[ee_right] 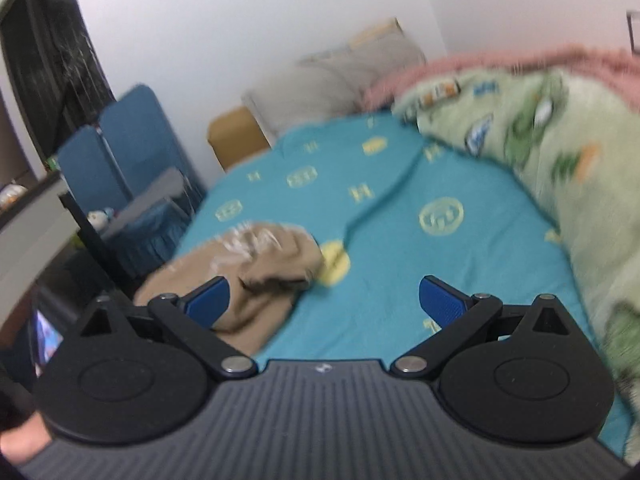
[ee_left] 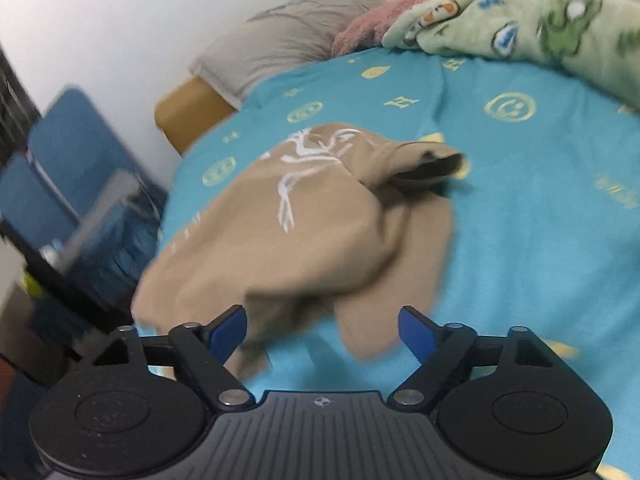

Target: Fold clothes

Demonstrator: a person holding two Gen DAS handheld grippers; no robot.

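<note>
Both grippers, left gripper [ee_left: 322, 330] and right gripper [ee_right: 324, 300], hover spread apart, empty; the crumpled tan shirt [ee_left: 304, 224] near the bed [ee_left: 520, 220] edge could slide off if snagged.

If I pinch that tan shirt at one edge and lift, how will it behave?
The tan shirt lies crumpled in soft folds, so it will probably drape limply. It looks thin, likely light. It may drag across the teal bedsheet rather than slide flat.
</note>
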